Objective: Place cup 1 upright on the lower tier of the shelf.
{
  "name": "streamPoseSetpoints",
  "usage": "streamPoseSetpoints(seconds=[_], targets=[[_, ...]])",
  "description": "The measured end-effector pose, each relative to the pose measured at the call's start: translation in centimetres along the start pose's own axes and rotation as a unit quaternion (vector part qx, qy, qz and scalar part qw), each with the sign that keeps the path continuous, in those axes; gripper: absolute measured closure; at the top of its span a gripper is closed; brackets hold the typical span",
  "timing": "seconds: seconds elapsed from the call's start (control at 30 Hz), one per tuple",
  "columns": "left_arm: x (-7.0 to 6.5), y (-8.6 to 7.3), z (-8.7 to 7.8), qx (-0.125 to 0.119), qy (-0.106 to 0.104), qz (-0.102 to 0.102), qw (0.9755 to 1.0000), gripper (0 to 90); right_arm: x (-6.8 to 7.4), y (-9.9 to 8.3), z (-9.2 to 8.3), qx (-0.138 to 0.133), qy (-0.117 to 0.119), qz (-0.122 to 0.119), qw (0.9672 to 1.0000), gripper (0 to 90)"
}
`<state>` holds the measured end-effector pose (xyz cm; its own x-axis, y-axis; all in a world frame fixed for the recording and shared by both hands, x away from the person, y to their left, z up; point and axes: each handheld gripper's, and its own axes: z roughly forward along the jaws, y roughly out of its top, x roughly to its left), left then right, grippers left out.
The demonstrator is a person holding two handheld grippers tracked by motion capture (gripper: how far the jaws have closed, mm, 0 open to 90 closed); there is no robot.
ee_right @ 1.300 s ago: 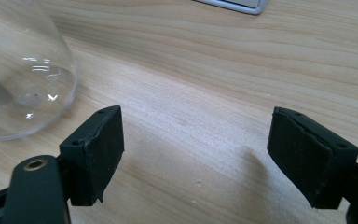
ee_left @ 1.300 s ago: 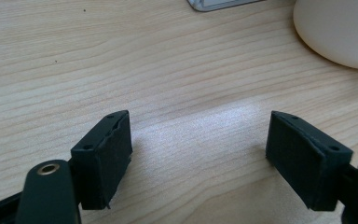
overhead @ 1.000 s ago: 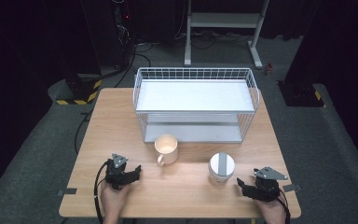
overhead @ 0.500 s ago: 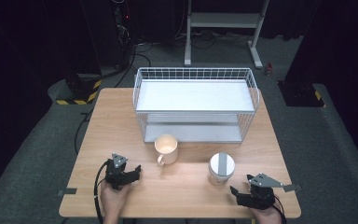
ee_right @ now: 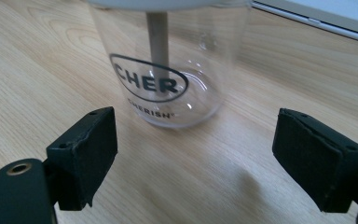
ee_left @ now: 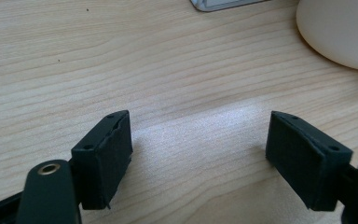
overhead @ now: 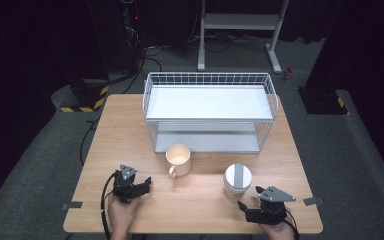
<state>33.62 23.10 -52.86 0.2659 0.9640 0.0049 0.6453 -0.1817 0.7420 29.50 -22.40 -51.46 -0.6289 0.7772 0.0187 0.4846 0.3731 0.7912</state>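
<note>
A lab or recording studio, dark around one lit wooden worktop [overhead: 130, 130]. The worktop stands on grey carpet [overhead: 340, 150]. Behind its far edge, black cables [overhead: 145, 52] trail across the floor to dark equipment, beside a white metal stand [overhead: 240, 22]. Yellow-and-black hazard tape [overhead: 80, 108] marks the floor off the worktop's far left corner. Tape tabs [overhead: 312, 201] mark its near corners.
</note>
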Motion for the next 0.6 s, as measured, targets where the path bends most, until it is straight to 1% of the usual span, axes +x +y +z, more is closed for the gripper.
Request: streamPoseSetpoints(seconds=[0.03,0.1,0.4,0.6], targets=[[0.0,0.0,0.0,0.0,0.0,0.0,1.0,22.8,0.1,0.1,0.1,0.0,0.001,0.003,1.0,13.8],[0.0,0.0,0.0,0.0,0.0,0.0,1.0,22.8,0.2,0.3,0.3,-0.003,0.004,-0.002,1.0,13.7],[0.0,0.0,0.0,0.0,0.0,0.0,1.0,22.8,0.6,1.4,1.1,-0.008,0.01,-0.008,0.9999,13.0],[0.0,0.0,0.0,0.0,0.0,0.0,1.0,22.8,0.6,1.9,1.5,-0.011,0.012,-0.009,0.9998,12.7]])
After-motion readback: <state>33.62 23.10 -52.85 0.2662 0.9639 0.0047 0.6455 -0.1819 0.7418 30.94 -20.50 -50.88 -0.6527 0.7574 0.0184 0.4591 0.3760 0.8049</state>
